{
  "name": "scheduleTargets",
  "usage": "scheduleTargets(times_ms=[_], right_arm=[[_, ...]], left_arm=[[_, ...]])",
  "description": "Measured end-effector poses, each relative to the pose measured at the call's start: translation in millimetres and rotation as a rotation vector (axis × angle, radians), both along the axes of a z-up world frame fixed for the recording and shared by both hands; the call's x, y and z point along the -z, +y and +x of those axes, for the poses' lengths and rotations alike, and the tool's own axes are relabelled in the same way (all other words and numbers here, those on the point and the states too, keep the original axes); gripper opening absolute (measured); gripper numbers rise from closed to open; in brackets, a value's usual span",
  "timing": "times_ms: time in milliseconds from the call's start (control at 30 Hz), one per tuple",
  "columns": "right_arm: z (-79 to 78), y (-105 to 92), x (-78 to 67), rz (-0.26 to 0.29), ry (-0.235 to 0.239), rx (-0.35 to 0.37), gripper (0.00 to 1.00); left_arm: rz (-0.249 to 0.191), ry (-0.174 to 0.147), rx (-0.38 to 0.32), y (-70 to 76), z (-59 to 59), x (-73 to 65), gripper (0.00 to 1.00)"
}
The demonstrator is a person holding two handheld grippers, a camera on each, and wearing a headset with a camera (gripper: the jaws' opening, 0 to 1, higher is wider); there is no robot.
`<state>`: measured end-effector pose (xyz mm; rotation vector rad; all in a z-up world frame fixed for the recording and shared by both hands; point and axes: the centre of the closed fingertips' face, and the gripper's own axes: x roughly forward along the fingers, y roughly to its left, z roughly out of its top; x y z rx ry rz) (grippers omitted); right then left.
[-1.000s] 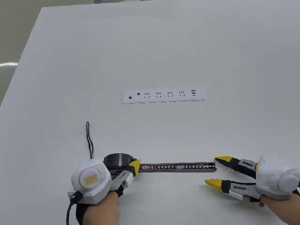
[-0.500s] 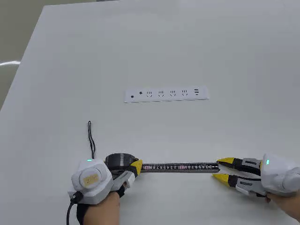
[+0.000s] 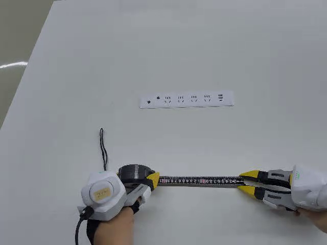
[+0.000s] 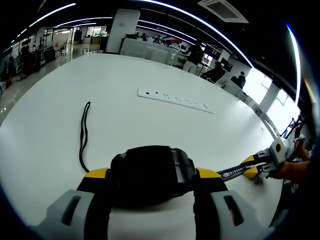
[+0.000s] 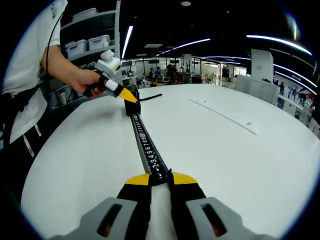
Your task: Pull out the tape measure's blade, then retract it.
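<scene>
White table (image 3: 204,46): tape measure (image 3: 134,173) is clamped by left gripper (image 3: 145,185), blade (image 3: 199,180) tip is pinched shut by right gripper (image 3: 248,182); pull is best kept straight and level.

A white worktop (image 3: 153,41) is spread beneath both tools. A white power strip (image 3: 187,99) is laid flat on it, well ahead of the left tool (image 3: 144,186) and the right tool (image 3: 244,182). It runs roughly parallel to the line between them and is touched by neither. Grey floor (image 3: 15,51) is seen past the worktop's edge on the left tool's side. Beyond the left tool, shelves (image 5: 92,27) are stacked with storage boxes (image 5: 77,47). Far ahead of the left tool, people (image 4: 197,50) are seen under long ceiling lights (image 4: 200,20).
</scene>
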<state>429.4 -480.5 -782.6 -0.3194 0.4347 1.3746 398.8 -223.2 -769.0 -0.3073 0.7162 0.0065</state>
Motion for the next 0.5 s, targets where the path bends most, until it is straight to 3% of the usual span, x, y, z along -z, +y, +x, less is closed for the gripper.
scheduleTargets(times_ms=[500], right_arm=[[-0.6,1.2,-0.8,0.014,0.009,0.004,0.12]], left_arm=[[0.010,0.014,0.002,0.5,-0.6,0.2,0.64]])
